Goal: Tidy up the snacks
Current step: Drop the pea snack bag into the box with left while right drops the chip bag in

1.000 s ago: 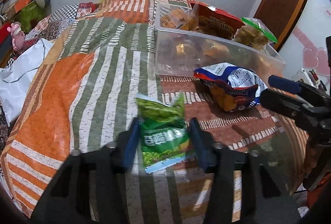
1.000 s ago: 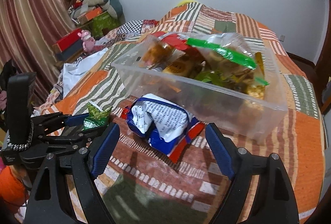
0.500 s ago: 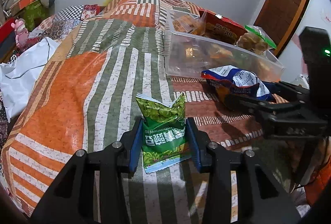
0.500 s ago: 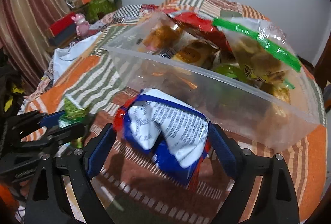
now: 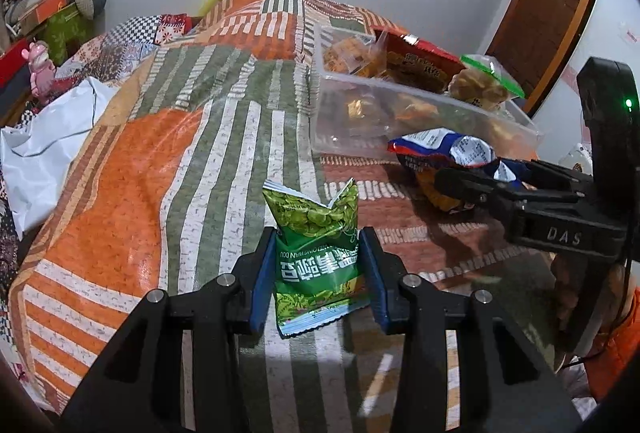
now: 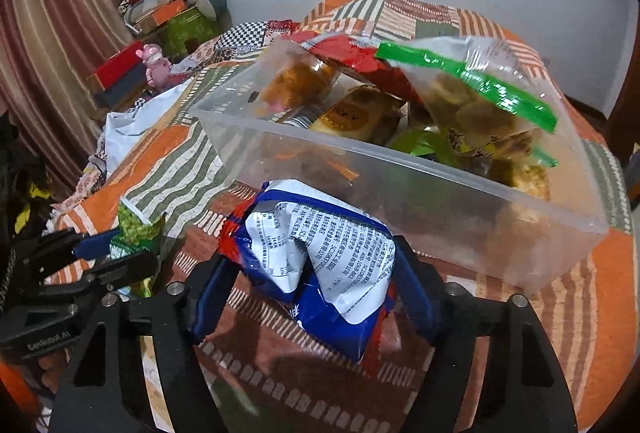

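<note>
**Two bags pinched, bin's right there**

The small green foil pea-snack bag (image 5: 318,253) stands on the striped patchwork bed cover (image 5: 120,169), squeezed between the left tongs (image 5: 318,273). The crumpled blue-and-white snack packet (image 6: 316,253) sits between the right tongs (image 6: 312,293), whose jaws have just been closing and now press its sides. My take: lift both clear of the bed before swinging over the rim of the clear plastic bin (image 6: 400,161) just behind, then drop them where it's less stuffed.
</note>
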`<control>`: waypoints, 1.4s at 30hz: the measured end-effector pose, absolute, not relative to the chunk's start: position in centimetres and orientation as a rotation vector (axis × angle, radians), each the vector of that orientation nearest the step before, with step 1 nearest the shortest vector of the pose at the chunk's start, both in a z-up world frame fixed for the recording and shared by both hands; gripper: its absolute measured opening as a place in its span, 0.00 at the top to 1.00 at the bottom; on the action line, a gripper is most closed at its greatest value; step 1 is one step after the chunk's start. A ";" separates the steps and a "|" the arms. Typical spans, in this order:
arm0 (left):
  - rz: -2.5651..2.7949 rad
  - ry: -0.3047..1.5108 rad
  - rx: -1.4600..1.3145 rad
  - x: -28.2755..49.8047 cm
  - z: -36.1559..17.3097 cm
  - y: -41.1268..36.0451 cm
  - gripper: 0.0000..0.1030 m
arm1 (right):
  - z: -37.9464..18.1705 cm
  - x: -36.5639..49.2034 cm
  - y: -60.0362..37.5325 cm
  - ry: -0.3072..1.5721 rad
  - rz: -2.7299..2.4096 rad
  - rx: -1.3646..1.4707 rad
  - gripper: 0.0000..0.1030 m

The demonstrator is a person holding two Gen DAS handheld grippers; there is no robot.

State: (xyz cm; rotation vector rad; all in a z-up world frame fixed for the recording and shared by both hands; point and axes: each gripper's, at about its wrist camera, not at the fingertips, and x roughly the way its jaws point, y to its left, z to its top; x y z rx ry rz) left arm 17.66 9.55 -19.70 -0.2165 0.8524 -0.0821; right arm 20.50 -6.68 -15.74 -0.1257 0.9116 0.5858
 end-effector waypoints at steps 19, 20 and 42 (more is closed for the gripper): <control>-0.093 0.760 -0.209 18.7 -13.4 7.6 0.61 | -10.3 18.5 -12.2 0.755 0.561 -0.010 0.34; -0.095 0.756 -0.205 18.9 -13.1 7.4 0.61 | -10.0 18.4 -12.5 0.745 0.555 -0.006 0.34; -0.093 0.777 -0.138 25.7 -12.4 4.5 0.61 | -6.6 21.9 -17.8 0.625 0.440 0.054 0.34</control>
